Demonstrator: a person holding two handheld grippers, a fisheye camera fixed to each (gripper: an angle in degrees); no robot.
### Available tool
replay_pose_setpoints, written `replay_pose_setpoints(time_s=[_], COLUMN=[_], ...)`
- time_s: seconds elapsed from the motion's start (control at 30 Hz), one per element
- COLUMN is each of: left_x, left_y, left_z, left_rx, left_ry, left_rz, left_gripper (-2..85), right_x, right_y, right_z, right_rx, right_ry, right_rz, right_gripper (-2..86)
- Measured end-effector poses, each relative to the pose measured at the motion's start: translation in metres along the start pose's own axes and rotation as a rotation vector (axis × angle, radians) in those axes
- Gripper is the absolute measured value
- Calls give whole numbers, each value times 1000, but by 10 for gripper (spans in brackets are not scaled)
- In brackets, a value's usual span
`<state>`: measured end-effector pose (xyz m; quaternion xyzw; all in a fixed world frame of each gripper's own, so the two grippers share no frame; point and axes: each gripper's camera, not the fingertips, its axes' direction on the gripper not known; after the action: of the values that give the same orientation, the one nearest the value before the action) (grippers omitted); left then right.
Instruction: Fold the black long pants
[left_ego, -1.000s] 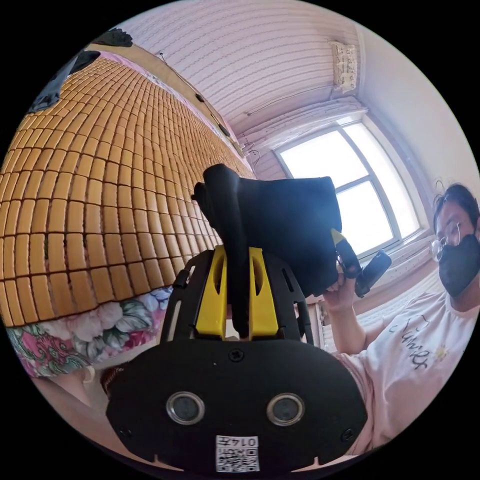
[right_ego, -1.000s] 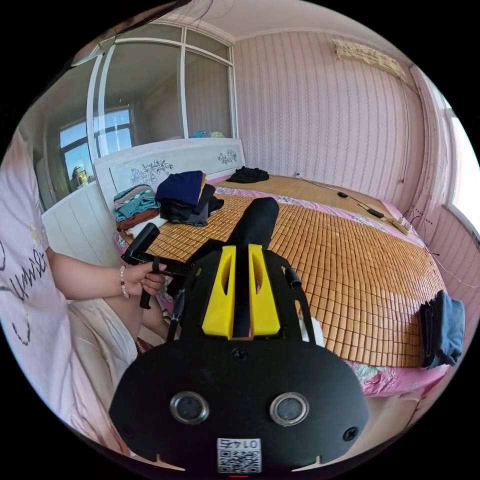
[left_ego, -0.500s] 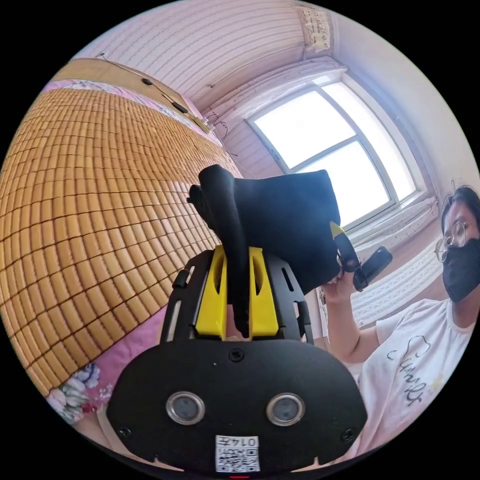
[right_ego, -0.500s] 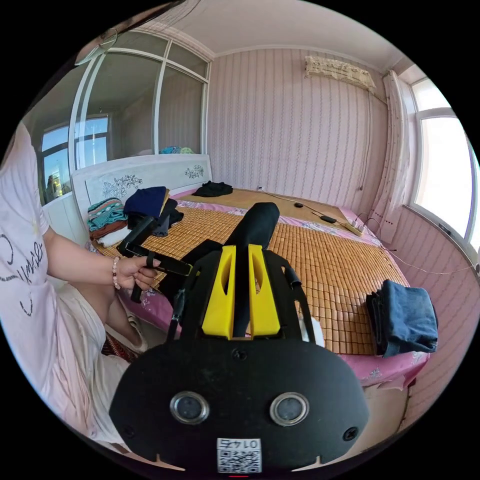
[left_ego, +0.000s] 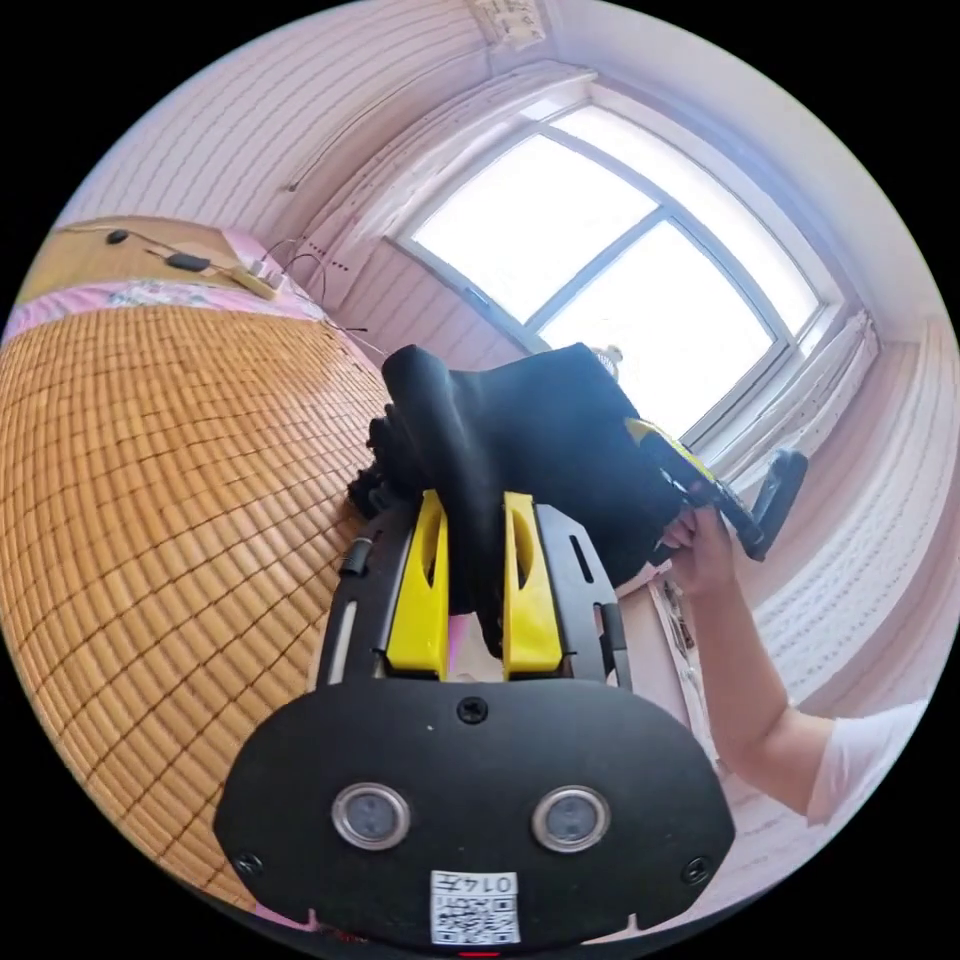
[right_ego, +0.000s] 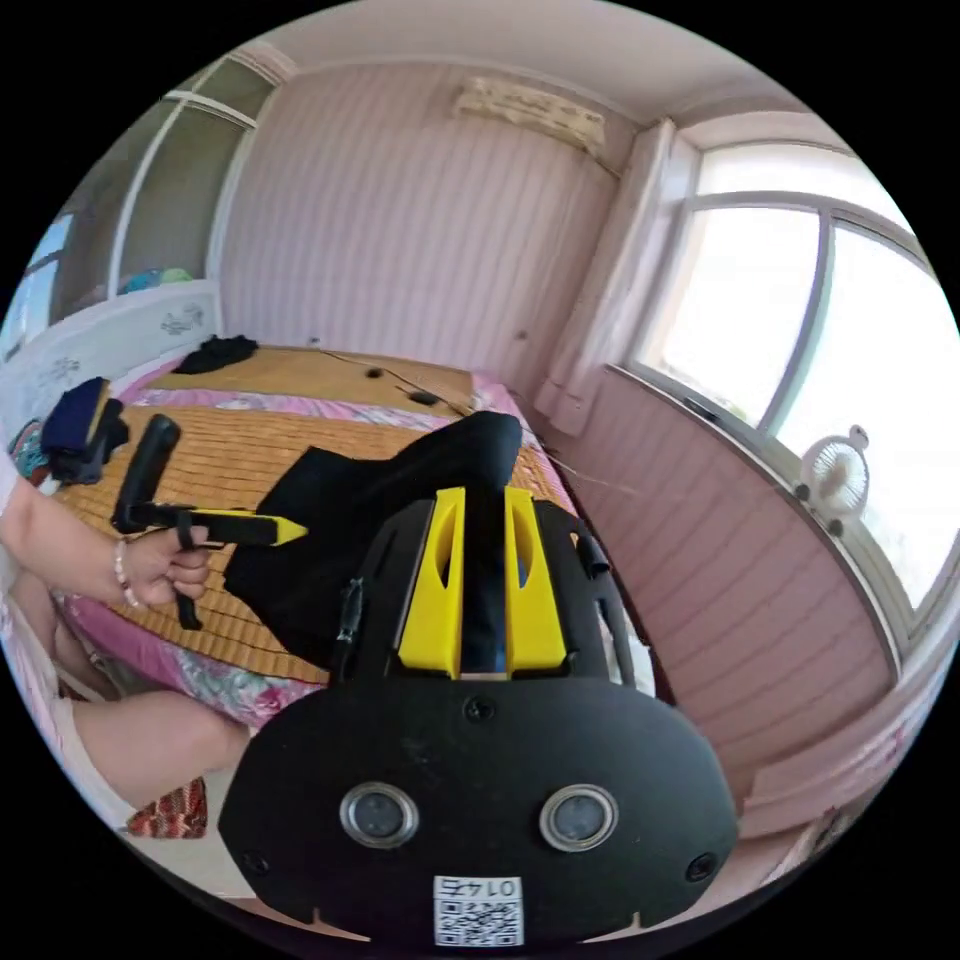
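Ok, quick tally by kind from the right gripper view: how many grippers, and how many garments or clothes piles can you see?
Grippers: 2, the right gripper and the left gripper
Held garment: 1, the black pants
Other clothes on the bed: 2, a dark heap and a stacked pile
Total: 5

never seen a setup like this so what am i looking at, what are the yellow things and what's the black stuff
These are two handheld tools, one in each of a person's hands. Each carries a fisheye camera, so each picture looks out over its own tool.

In the left gripper view, the yellow prongs are the left gripper, shut on the black pants. The right gripper shows beyond, held by a hand.

The right gripper view looks over that second tool, also clamped on the pants. Below lies a bed with a bamboo mat; folded clothes sit at its far end.
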<state>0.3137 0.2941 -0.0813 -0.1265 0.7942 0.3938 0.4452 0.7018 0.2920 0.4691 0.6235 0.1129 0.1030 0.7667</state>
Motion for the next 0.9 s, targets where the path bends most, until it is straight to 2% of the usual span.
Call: replay_pose_setpoints(time_s=[0.07, 0.13, 0.2, 0.27, 0.37, 0.53, 0.63, 0.77, 0.9], left_x=[6, 5, 7, 12, 26, 60, 81, 118, 155], left_y=[-9, -4, 17, 32, 52, 90, 120, 166, 216], left_z=[35, 52, 41, 18, -35, -159, -243, -362, -470], left_rx=[-77, -178, -229, -259, -322, -274, -238, -131, -33], left_ry=[-34, -55, -71, -106, -186, -352, -412, -458, -508], left_rz=[28, 31, 64, 103, 205, 326, 265, 133, 80], left_gripper=[83, 80, 82, 84, 87, 83, 78, 67, 64], right_x=[11, 1, -27, -40, -57, -154, -225, -325, -427], right_y=[1, 15, 48, 62, 62, 98, 134, 147, 126], right_z=[37, 80, 149, 150, 138, 74, 47, 1, -45], right_rx=[-118, -207, -435, -317, -303, -139, -190, -152, -97], right_ry=[35, -85, -115, -70, -22, 42, -135, -554, -919], right_rz=[88, 113, 127, 154, 189, -14, -36, 33, -49], right_gripper=[58, 58, 53, 48, 19, -7, -8, -4, -3])
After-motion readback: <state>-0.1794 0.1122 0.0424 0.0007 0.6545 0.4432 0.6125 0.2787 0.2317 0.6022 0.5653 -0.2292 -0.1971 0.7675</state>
